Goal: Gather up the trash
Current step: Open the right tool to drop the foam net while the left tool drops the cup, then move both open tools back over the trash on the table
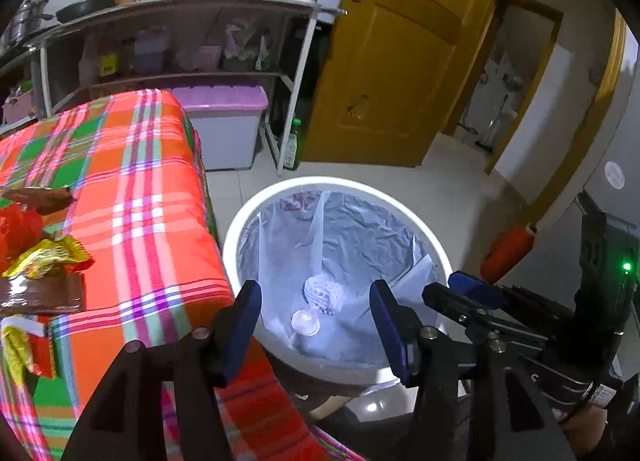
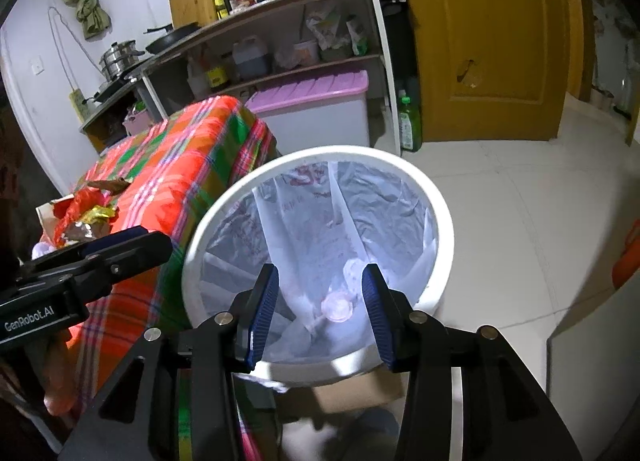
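A white trash bin (image 1: 240, 229) with a clear plastic liner stands on the floor beside the table; it also shows in the right wrist view (image 2: 442, 221). A small round cup lid (image 1: 306, 322) and a crumpled white wad (image 1: 322, 293) lie at its bottom. Both grippers hover over the bin. My left gripper (image 1: 314, 331) is open and empty. My right gripper (image 2: 320, 315) is open and empty. Several crumpled wrappers, red, gold (image 1: 48, 255) and brown (image 1: 40, 293), lie on the plaid tablecloth (image 1: 152, 197) at the left; they also show in the right wrist view (image 2: 90, 217).
A kitchen shelf (image 1: 180, 9) with a kettle, pans and bottles stands behind the table. A lilac-lidded storage box (image 1: 228, 129) and a green bottle (image 2: 409, 129) stand on the floor by the yellow door (image 1: 400, 61). A cardboard piece (image 2: 356, 391) lies under the bin.
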Demonstrator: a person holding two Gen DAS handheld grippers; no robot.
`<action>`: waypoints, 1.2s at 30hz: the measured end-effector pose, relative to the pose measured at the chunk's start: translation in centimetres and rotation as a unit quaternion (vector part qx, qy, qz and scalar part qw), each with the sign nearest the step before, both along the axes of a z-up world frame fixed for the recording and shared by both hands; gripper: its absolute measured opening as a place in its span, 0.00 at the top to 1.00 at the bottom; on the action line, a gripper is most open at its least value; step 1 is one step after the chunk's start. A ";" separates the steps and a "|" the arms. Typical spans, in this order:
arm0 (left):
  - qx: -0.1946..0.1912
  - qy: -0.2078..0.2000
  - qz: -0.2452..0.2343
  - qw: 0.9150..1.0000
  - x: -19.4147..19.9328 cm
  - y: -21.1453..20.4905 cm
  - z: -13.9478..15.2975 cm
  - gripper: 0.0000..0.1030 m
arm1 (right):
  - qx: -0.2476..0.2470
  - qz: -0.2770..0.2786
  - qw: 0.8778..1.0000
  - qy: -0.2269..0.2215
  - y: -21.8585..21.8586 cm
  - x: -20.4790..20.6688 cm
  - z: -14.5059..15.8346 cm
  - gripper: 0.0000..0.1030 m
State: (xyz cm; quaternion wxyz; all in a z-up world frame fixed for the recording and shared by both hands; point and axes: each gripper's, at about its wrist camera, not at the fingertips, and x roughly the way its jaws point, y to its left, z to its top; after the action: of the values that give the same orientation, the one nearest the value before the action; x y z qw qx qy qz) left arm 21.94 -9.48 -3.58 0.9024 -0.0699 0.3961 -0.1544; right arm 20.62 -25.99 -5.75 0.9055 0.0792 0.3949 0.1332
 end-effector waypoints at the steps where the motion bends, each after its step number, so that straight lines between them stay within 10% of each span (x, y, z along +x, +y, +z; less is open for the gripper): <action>1: 0.000 -0.005 0.004 1.000 -0.3 0.2 0.3 0.46 | 0.001 0.001 1.000 -0.005 0.1 -0.3 0.4 0.57; 36: 0.022 -0.084 0.159 0.984 -13.9 14.9 4.4 0.46 | 0.012 0.160 0.984 -0.072 13.7 -7.0 6.6 0.55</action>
State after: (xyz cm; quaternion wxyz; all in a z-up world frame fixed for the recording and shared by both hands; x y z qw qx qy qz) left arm 8.03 5.40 0.82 0.9468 -0.0985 0.3063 -0.0056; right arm 13.61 -12.31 0.82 0.8975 0.0163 0.3346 0.2869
